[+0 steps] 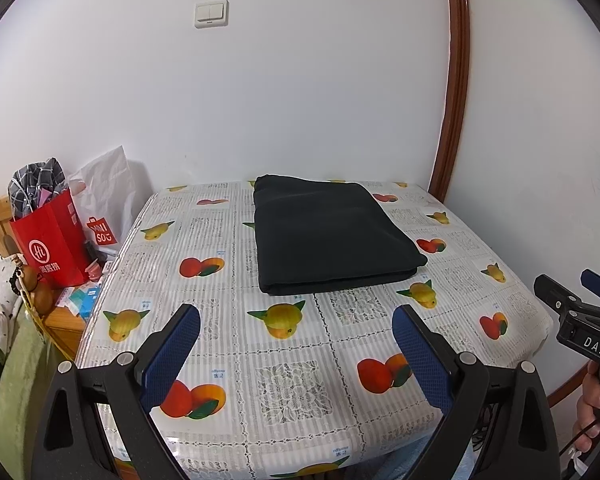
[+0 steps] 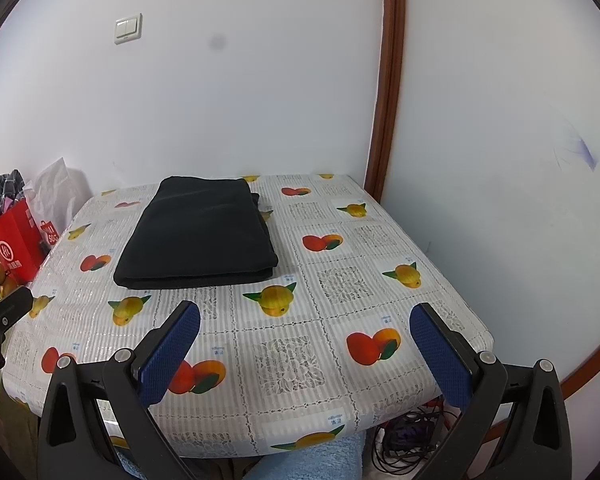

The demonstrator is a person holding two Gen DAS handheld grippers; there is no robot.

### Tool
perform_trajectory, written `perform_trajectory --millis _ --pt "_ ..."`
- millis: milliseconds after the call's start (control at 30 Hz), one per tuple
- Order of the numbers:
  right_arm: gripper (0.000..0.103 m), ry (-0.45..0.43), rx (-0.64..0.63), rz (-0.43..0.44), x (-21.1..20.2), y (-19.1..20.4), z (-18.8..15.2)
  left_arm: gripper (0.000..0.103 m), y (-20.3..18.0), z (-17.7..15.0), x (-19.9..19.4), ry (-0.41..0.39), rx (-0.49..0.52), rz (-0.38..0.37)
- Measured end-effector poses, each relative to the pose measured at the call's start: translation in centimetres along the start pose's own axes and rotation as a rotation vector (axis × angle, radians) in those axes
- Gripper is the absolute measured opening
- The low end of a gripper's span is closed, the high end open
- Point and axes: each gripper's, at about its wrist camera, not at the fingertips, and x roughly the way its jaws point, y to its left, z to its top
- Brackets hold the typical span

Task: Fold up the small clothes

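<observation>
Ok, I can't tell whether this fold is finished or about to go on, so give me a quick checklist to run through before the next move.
1. Left gripper open and empty: ok.
2. Right gripper open and empty: ok.
3. Black garment lies folded flat in a neat rectangle: ok, layered edges show at its near side.
4. Garment fully on the table, away from the edges: ok.
5. Both grippers clear of the garment, back at the near edge: ok.
6. More clothes waiting on the table: not ok, none in view; the red bag beside it holds some fabric.
</observation>
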Motion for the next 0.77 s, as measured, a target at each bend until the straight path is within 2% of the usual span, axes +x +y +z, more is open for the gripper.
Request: perform_trajectory --millis 767 --pt "0.103 0.002 0.005 0.002 0.18 -0.27 0.02 0.097 -0.13 -0.03 0.21 0.009 -0.013 0.008"
